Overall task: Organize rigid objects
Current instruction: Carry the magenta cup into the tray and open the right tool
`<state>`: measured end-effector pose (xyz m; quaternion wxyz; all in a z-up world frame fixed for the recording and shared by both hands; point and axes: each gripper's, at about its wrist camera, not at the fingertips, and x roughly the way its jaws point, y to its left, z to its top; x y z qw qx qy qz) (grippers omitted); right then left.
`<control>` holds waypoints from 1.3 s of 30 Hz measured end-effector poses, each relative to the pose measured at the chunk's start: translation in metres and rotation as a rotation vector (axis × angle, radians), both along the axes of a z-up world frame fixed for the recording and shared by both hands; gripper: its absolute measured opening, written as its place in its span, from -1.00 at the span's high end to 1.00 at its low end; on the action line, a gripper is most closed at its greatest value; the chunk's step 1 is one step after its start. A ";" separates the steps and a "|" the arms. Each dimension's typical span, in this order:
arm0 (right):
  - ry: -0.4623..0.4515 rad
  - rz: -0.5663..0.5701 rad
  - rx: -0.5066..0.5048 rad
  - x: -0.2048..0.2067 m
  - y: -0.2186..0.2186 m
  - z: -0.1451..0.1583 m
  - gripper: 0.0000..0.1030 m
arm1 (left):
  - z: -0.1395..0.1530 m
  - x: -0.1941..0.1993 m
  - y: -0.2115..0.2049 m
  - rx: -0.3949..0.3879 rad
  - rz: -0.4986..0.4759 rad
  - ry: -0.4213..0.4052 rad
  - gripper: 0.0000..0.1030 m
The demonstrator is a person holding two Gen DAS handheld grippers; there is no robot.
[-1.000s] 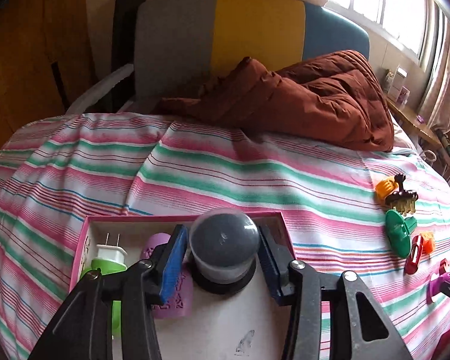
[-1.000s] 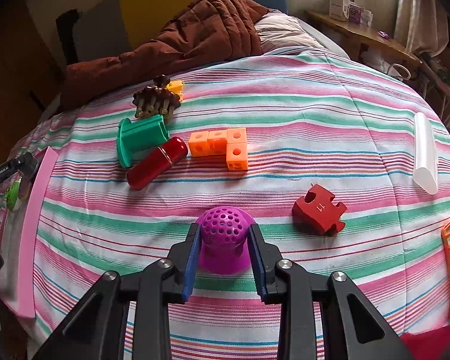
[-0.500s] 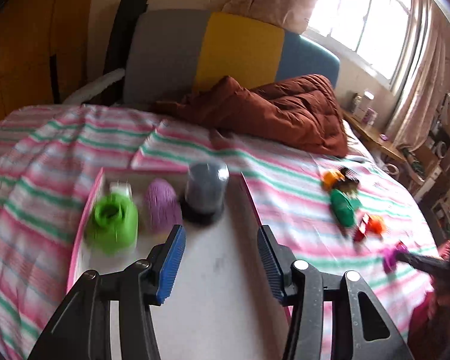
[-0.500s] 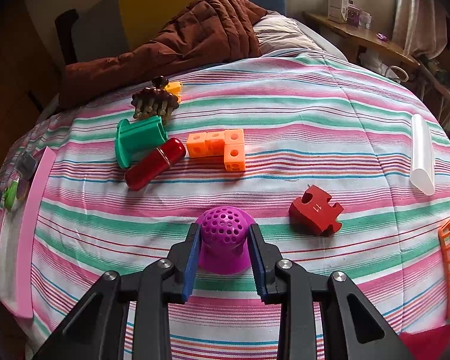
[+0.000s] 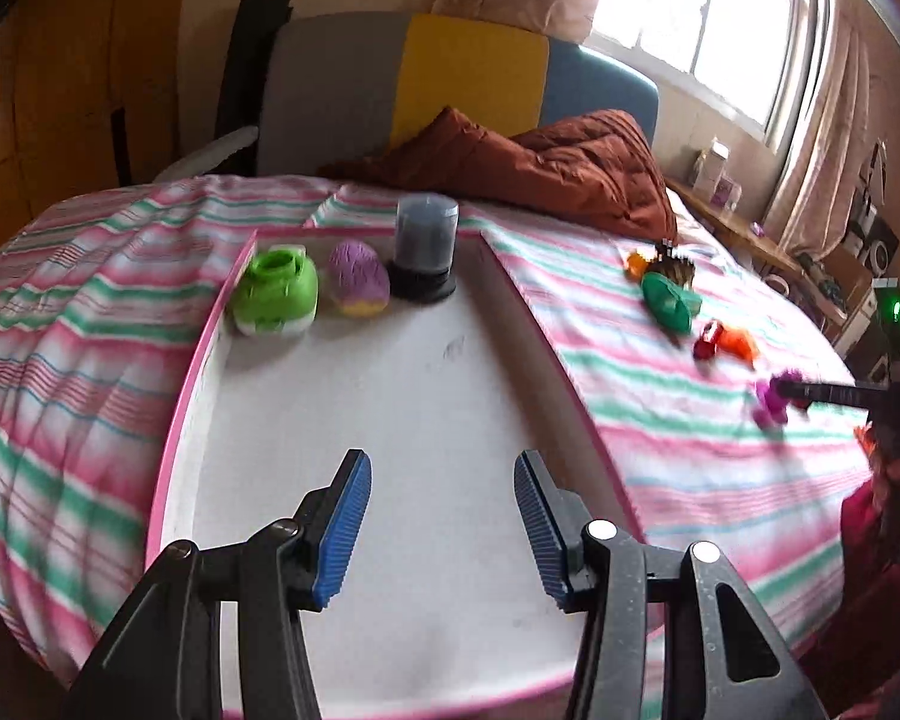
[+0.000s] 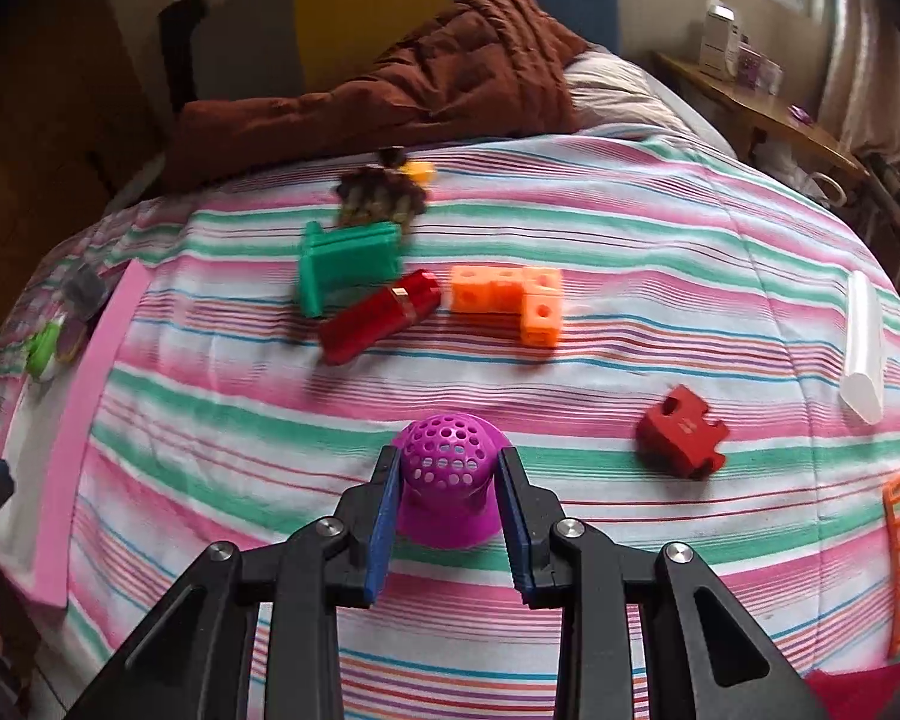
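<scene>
The left gripper (image 5: 441, 531) had let go of the grey tub (image 5: 426, 246) and pulled back, fingers open and empty; the tub stood far ahead in the box (image 5: 570, 372). The right gripper (image 6: 450, 531) still squeezed the purple dome (image 6: 447, 480), next to be boxed.

Pulled back from the grey jar (image 5: 426, 240), now left in the tray (image 5: 177, 420) (far end); left gripper (image 5: 441, 525) empty over bare tray floor.

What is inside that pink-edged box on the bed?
Inside the box: a green gadget, a purple ball and a grey domed container. Its contents aren't visible.
</scene>
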<state>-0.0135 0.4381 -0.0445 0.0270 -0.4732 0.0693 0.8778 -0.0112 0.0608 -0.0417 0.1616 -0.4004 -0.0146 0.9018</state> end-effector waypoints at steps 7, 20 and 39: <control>0.031 0.076 -0.145 0.002 -0.050 0.002 0.39 | -0.003 0.011 -0.017 0.017 0.010 0.002 0.02; 0.092 0.416 -0.193 -0.028 -0.216 0.046 0.39 | 0.008 0.028 -0.034 -0.016 0.018 0.023 0.02; -0.049 0.576 -0.122 -0.089 -0.368 0.007 0.38 | 0.016 0.025 -0.069 0.002 0.172 0.006 0.03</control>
